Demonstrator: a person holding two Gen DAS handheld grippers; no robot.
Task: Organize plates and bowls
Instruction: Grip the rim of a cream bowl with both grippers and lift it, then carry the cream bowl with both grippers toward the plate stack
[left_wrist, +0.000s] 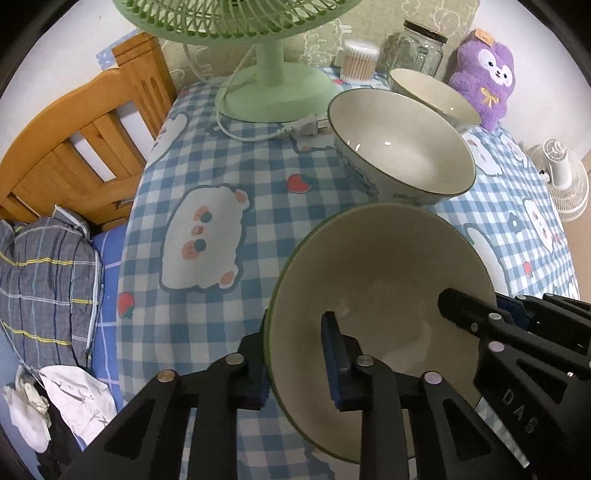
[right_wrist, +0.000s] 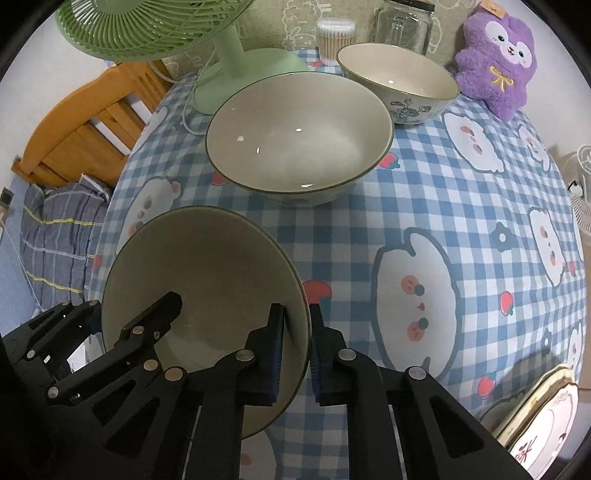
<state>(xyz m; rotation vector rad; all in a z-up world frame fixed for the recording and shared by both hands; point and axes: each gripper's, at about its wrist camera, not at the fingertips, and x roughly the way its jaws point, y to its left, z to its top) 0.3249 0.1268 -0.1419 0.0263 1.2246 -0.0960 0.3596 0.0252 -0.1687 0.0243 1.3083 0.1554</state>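
Right now both of your tools are clamped on the same thing: the left gripper (left_wrist: 295, 365) has its pads pinched across the left rim of the near bowl (left_wrist: 380, 280), one finger inside and one outside the wall, and the right gripper (right_wrist: 297, 354) bites the opposite rim the same way. That near bowl sits low over the checked tablecloth (left_wrist: 221, 177), tilted a little toward you, and I cannot tell whether its foot is touching the cloth. The relation that matters is what lies straight beyond it: the big bowl (right_wrist: 299, 136) stands just past the near bowl's far rim, upright and empty, and the flowered bowl (right_wrist: 397, 75) stands farther still past that one, off to its right, near the purple plush toy (right_wrist: 495, 59). The green fan (right_wrist: 236, 66) stands behind the big bowl to its left. Neither hand is nearer; you hold the near bowl evenly, so nesting it likely means carrying it forward level over the big bowl.
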